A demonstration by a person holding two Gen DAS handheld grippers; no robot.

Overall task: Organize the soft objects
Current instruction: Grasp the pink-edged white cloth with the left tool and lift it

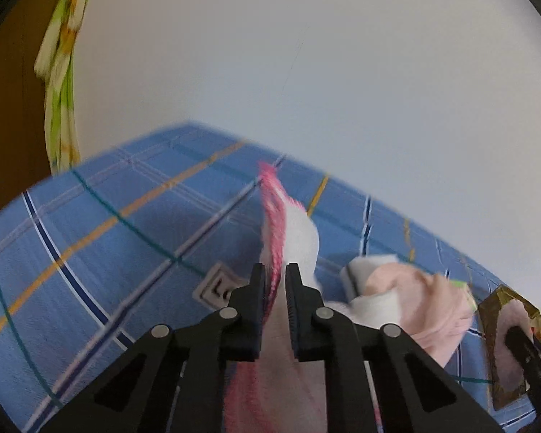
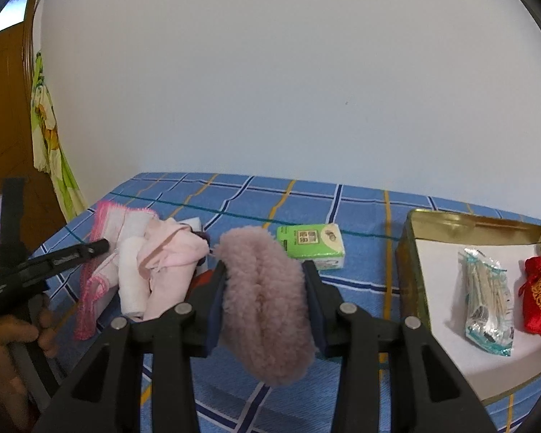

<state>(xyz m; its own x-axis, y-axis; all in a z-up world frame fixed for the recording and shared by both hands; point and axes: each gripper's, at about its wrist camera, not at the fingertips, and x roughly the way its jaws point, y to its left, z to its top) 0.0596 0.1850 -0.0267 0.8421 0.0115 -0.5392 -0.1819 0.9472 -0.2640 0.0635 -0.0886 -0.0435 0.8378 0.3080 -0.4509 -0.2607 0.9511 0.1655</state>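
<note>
Half pink-edged cloth (image 1: 288, 238) hidden behind left gripper (image 1: 275, 278).

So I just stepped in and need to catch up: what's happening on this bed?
A person is sorting soft things with a handheld gripper in each hand. The left gripper is shut on a white cloth with pink fringe, which rises from the blue plaid bedspread. The right gripper is clamped on a fluffy pink item, held above the bedspread. A gold tin lies open to the right, and a pile of pink clothes remains.
</note>
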